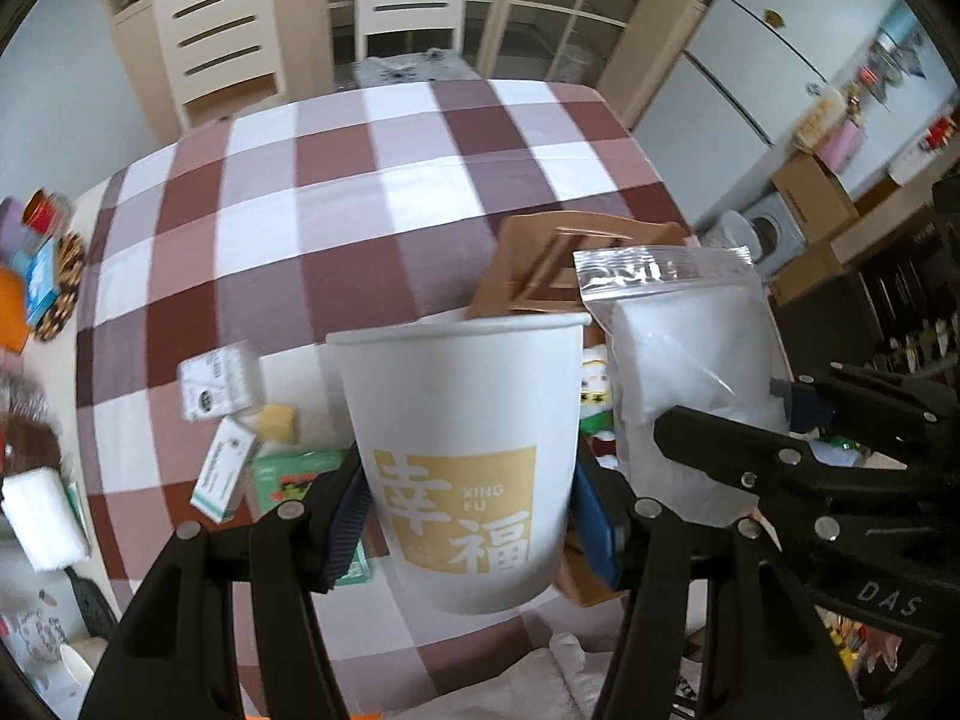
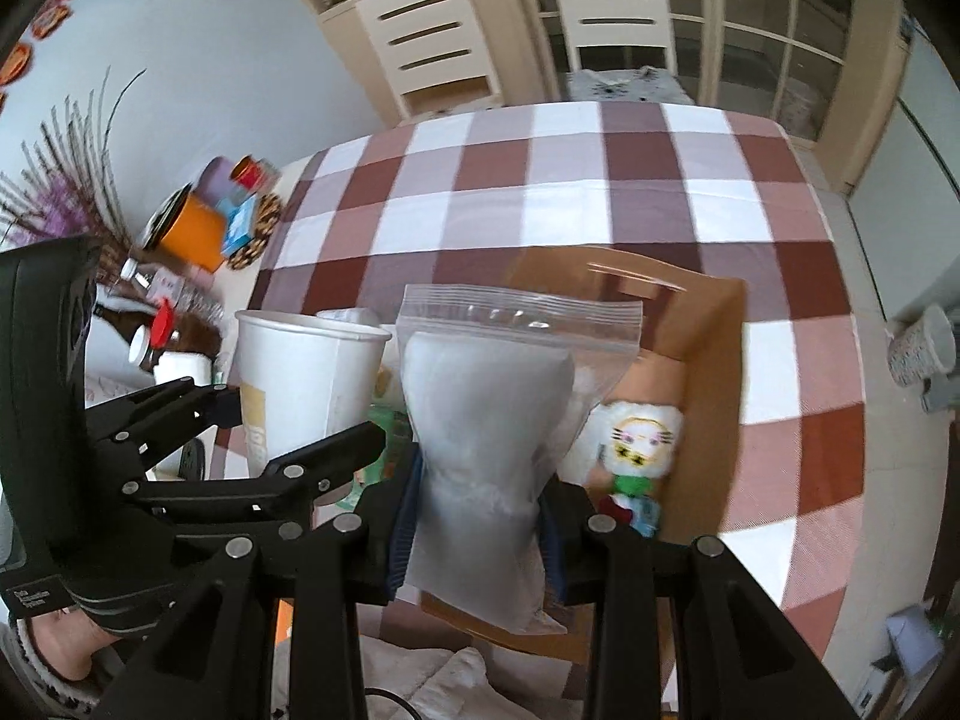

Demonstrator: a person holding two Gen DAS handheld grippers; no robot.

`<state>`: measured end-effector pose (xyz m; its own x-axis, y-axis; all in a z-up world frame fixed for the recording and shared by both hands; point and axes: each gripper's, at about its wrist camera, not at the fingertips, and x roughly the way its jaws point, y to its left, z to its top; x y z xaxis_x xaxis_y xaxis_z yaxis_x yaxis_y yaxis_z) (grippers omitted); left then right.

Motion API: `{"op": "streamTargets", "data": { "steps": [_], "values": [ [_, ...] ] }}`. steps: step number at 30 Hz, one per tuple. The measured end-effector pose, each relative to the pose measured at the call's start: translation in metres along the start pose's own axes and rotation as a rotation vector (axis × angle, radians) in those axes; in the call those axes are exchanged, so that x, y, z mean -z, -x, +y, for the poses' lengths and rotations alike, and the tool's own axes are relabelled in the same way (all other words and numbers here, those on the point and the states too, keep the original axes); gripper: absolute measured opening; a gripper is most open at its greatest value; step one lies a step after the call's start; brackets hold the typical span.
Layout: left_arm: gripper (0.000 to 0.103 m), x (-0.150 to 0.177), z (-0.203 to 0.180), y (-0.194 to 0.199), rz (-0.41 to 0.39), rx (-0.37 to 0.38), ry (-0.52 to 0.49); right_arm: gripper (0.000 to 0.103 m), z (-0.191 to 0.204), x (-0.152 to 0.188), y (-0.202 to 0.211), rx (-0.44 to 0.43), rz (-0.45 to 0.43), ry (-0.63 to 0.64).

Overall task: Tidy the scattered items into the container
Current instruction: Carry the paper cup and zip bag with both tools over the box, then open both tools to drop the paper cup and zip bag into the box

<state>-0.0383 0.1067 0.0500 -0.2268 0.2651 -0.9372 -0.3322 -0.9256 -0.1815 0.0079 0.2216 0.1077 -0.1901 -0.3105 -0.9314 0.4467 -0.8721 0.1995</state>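
Soft, even daylight fills both views, brightest on the white squares of the brown-and-white checked tablecloth (image 1: 384, 192). Motion blur smears the small cardboard boxes (image 1: 222, 384) at near left. Fisheye bending curves the edges, and the corners go black.

One cup (image 1: 462, 450); one zip bag (image 2: 480, 456); one box (image 2: 708, 372)

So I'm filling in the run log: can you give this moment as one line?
left gripper: shut on paper cup | right gripper: shut on zip bag | both held above cardboard box | plush toy inside box
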Motion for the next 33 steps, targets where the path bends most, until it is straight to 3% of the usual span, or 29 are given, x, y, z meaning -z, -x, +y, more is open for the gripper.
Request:
{"op": "streamTargets", "data": {
  "steps": [13,33],
  "values": [
    [0.061,-0.012,-0.053,-0.021,0.039,0.037,-0.108,0.035,-0.048,0.015,0.012,0.041,-0.006,-0.103],
    [0.061,-0.022,-0.066,-0.050,0.104,0.020,-0.125,0.035,-0.075,0.011,-0.004,0.034,0.041,-0.125]
  ]
}}
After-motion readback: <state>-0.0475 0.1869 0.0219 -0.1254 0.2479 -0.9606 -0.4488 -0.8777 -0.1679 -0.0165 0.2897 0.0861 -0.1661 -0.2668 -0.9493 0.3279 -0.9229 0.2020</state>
